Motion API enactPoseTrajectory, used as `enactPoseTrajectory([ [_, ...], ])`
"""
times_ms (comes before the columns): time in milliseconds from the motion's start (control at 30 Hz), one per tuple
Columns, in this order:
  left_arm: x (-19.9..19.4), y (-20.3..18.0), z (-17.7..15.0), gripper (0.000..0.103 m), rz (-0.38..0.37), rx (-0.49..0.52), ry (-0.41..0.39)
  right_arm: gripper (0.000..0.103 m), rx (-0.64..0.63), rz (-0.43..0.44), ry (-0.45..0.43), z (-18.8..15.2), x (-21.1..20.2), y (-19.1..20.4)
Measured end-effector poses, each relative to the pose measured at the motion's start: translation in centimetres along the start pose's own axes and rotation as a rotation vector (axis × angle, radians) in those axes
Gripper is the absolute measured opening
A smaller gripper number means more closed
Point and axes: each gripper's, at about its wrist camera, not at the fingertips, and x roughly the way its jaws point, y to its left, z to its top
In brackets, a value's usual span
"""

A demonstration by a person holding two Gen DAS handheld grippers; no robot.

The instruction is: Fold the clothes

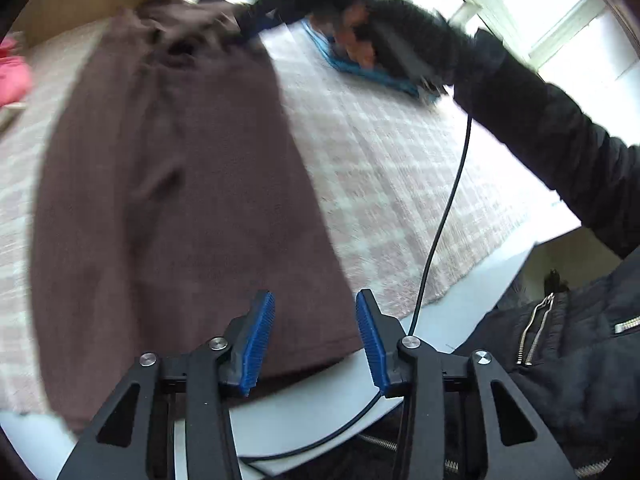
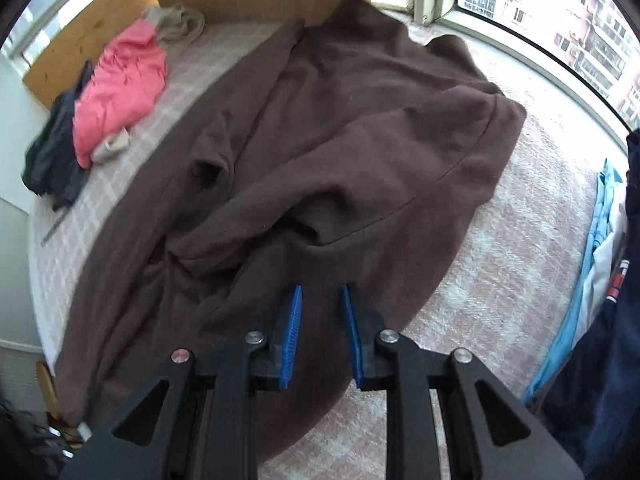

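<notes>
Both jaws parted over brown garment (image 2: 320, 152)

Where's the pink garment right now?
In the right wrist view the pink garment lies upper left on the checked bed cover, between a dark garment and a beige one, left of the brown garment.

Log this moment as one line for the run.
task: fold clothes | left tool: open, empty | right tool: open, empty | dark brown fleece garment: rumpled on checked bedspread, unfolded
</notes>
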Motion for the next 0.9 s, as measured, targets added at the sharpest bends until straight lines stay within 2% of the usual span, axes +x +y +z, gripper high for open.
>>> enactPoseTrajectory([
  [33, -1.6, 0.8, -0.3, 0.04, 0.041, 0.0, -0.015, 0.022, -0.015, -0.02, 0.003, -0.2, -0.4, 0.5],
  [67, -3.0, 1.7, -0.6, 0.04, 0.088, 0.007, -0.024, 0.021, -0.013, -0.001, -0.012, -0.9, -1.5, 1.1],
  [167, -7.1, 4.4, -1.4, 0.04, 0.212, 0.029, -0.045, 0.021, 0.014, 0.114, -0.074, -4.1, -5.4, 3.3],
  [300, -9.0, 8.4, -1.7, 0.04, 0.252, 0.069, -0.02, 0.021, 0.041, 0.205, -0.106, -11.5, -9.2, 8.1],
  [400, -7.4, 10.5, -1.0, 0.04, 0.191, 0.112, 0.009, 0.021, 0.087, 0.235, -0.097, -16.6, -9.0, 12.9],
  [467, -6.0, 10.9, -0.7, 0.04, 0.14, 0.175, 0.02, 0.021, 0.104, 0.202, -0.073, -18.8, -7.9, 15.9],
  [533, -4.7, 10.9, -0.8, 0.04, 0.073, 0.224, 0.035, 0.022, 0.135, 0.176, -0.011, -20.5, -6.5, 18.0],
  [567, -4.1, 10.9, -1.0, 0.04, 0.037, 0.239, 0.053, 0.022, 0.131, 0.144, -0.025, -21.2, -6.5, 18.9],
  [633, -2.5, 10.6, -2.1, 0.04, 0.0, 0.295, 0.111, 0.022, 0.119, 0.093, -0.02, -21.9, -6.8, 19.6],
  [733, -2.8, 10.0, -2.9, 0.04, -0.012, 0.366, 0.121, 0.021, 0.233, 0.05, 0.048, -21.5, -8.1, 19.1],
  [800, -4.4, 9.4, -3.0, 0.04, -0.045, 0.43, 0.09, 0.021, 0.275, 0.039, -0.007, -21.4, -9.7, 19.8],
  [900, -4.8, 8.7, -2.7, 0.041, -0.071, 0.501, 0.077, 0.021, 0.307, 0.088, -0.078, -20.2, -10.5, 21.5],
])
